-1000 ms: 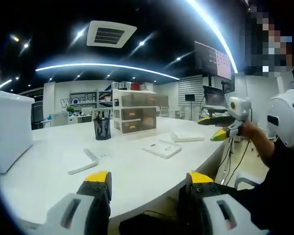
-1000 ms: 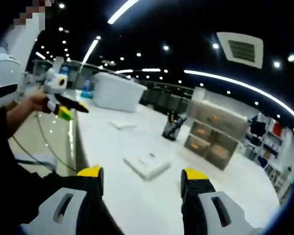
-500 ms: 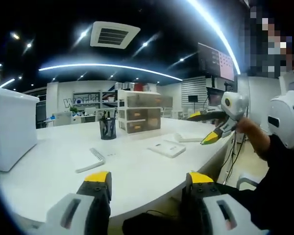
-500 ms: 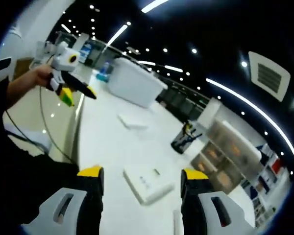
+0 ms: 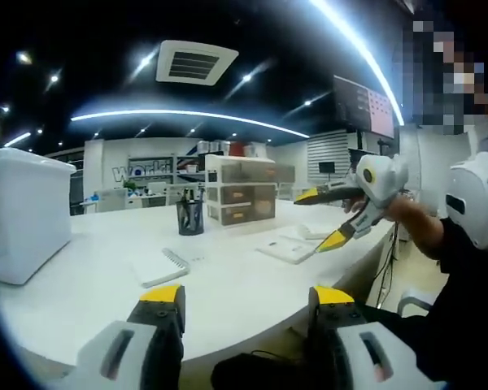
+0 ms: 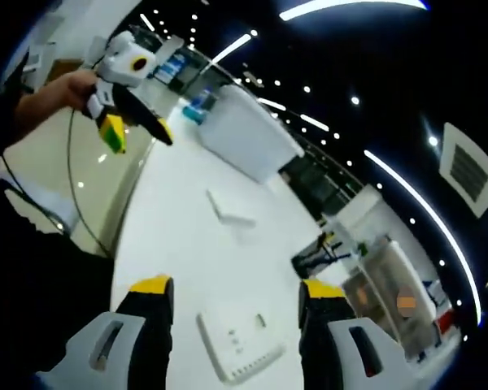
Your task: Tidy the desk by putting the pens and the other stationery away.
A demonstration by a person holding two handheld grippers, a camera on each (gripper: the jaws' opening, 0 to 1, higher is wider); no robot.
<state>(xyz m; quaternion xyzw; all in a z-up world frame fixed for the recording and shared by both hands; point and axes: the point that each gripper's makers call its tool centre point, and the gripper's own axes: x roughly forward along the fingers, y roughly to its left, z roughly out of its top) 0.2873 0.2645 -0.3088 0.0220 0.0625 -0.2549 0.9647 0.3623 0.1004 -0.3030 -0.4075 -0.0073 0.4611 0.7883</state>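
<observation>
Pens stand upright in dark mesh cup.

On the far wall behind the drawer unit, big letters began "Work"; the rest was hidden. Nothing else was legible.

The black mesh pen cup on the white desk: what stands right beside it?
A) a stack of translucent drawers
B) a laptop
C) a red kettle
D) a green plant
A: in the left gripper view the black mesh pen cup stands next to the stack of translucent drawers on the white desk.
</observation>
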